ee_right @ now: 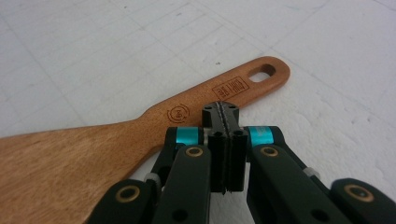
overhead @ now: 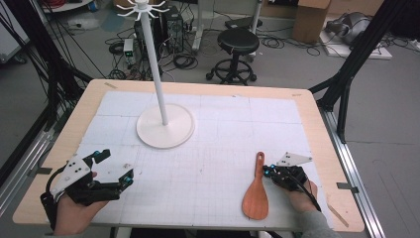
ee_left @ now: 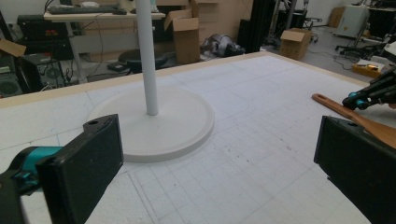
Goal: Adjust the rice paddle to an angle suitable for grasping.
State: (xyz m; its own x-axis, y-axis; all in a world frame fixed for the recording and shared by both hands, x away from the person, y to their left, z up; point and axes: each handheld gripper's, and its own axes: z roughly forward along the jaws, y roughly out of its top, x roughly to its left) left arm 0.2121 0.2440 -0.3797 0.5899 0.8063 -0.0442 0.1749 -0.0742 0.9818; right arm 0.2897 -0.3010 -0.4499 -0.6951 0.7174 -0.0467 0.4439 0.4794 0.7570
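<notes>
A brown wooden spatula (overhead: 256, 191) lies flat at the front right of the white mat, handle pointing away from me, with a hanging hole at its end (ee_right: 262, 71). My right gripper (overhead: 267, 171) is shut, jaws pressed together with nothing between them, its tip (ee_right: 220, 111) just beside the spatula's handle (ee_right: 205, 100). At the front left my left gripper (overhead: 116, 166) rests open and holds nothing. In the left gripper view its jaws stand wide apart (ee_left: 219, 163), and the spatula (ee_left: 369, 123) and the right gripper (ee_left: 355, 100) show at the far right.
A white hook stand (overhead: 154, 64) rises from a round base (overhead: 165, 131) at the middle back of the mat (overhead: 213, 168); the base (ee_left: 177, 126) lies straight ahead of the left gripper. Beyond the table's wooden edge (overhead: 198, 88) are a stool (overhead: 237, 42), cables and boxes.
</notes>
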